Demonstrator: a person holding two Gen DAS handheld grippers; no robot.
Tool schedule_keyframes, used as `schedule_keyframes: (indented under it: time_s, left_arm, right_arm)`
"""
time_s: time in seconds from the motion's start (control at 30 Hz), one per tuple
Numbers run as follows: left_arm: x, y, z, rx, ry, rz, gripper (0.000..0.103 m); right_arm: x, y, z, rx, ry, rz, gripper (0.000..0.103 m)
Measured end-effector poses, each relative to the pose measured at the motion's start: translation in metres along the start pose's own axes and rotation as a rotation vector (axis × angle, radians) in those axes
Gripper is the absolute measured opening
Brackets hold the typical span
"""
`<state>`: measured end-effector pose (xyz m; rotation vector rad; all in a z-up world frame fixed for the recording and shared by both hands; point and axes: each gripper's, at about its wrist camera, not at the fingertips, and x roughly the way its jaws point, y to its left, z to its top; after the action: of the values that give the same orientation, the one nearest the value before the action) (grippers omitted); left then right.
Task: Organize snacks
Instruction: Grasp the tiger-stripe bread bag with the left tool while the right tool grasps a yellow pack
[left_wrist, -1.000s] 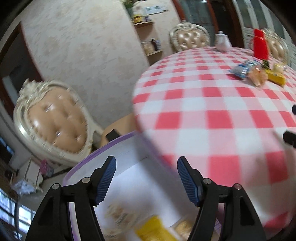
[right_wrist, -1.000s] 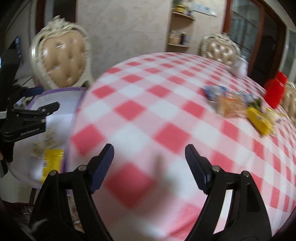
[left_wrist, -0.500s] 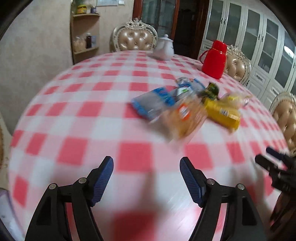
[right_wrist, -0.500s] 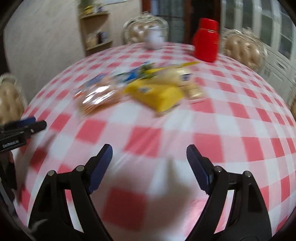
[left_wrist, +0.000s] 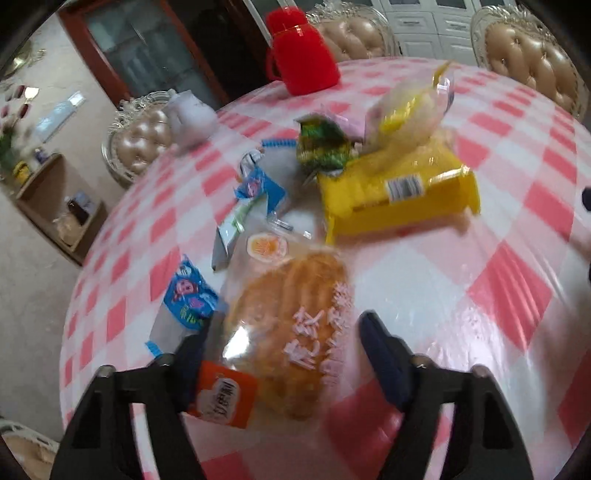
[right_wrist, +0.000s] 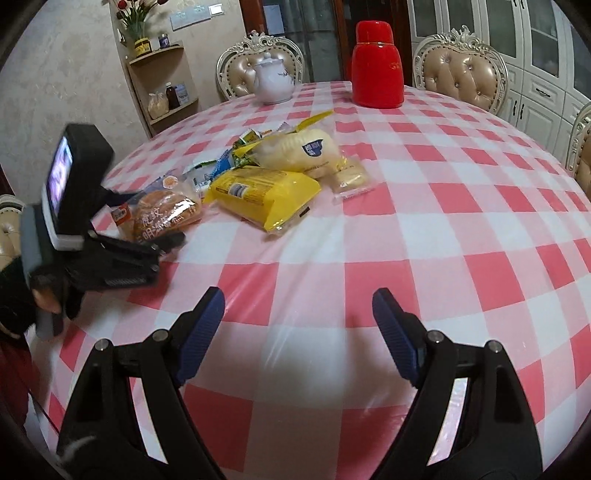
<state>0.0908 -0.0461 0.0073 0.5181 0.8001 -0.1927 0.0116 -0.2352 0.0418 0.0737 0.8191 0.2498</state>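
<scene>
Right now my left gripper (left_wrist: 284, 350) is down over the near end of the snack pile on the checked counter (right_wrist: 424, 236), with the clear-wrapped bread bun (left_wrist: 291, 325) lying between its jaws. Those jaws have just been closing; the left pad sits at the wrapper's edge, the right one is just beside it, and I cannot tell whether they press on it yet. From the right wrist view the same gripper (right_wrist: 147, 221) straddles the bun (right_wrist: 166, 214) at the pile's left end.

Beyond the bun lie a yellow packet (left_wrist: 399, 192), a green packet (left_wrist: 321, 144), a pale bagged bun (left_wrist: 410, 107) and some small blue-and-white sachets (left_wrist: 190, 295), all close together, some overlapping.

My right gripper (right_wrist: 297, 332) hangs over bare cloth, well short of the pile, jaws wide apart with nothing in them.

Farther back stand a red flask (right_wrist: 375, 62) and a white teapot (right_wrist: 273, 79).
</scene>
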Motion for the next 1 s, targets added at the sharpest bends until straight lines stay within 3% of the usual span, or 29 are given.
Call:
schedule_keyframes:
  time_s: [0.03, 0.2, 0.43, 0.5, 0.6, 0.67, 0.77, 0.9, 0.93, 1.0]
  left_arm:
    - [-0.001, 0.000, -0.003, -0.029, 0.009, -0.005, 0.052]
    - [-0.028, 0.018, -0.035, -0.316, -0.005, -0.209, 0.050]
    - [-0.042, 0.038, -0.068, -0.550, -0.039, -0.247, 0.051]
    - [-0.039, 0.041, -0.068, -0.557, -0.037, -0.244, 0.051]
    - [-0.031, 0.048, -0.070, -0.596, -0.040, -0.341, 0.053]
    - [-0.029, 0.052, -0.072, -0.620, -0.029, -0.357, 0.054]
    - [-0.029, 0.049, -0.070, -0.606, -0.023, -0.348, 0.054]
    - [-0.033, 0.049, -0.072, -0.615, -0.024, -0.326, 0.054]
    - [-0.033, 0.049, -0.071, -0.612, -0.021, -0.312, 0.055]
    - [-0.035, 0.048, -0.072, -0.607, -0.017, -0.297, 0.055]
  right_arm:
    - [0.001, -0.001, -0.001, -0.001, 0.001, -0.002, 0.084]
    - [0.007, -0.005, 0.001, 0.014, 0.010, 0.019, 0.084]
    - [0.050, -0.001, 0.040, -0.101, 0.050, 0.148, 0.086]
    - [0.065, -0.001, 0.050, -0.117, 0.075, 0.196, 0.089]
    - [0.093, 0.007, 0.067, -0.207, 0.073, 0.148, 0.089]
    - [0.106, 0.014, 0.075, -0.232, 0.089, 0.159, 0.089]
    - [0.108, 0.021, 0.078, -0.255, 0.088, 0.203, 0.089]
    - [0.089, 0.036, 0.057, -0.336, 0.152, 0.374, 0.089]
    - [0.080, 0.042, 0.050, -0.380, 0.141, 0.378, 0.089]
    - [0.073, 0.048, 0.051, -0.403, 0.087, 0.302, 0.089]
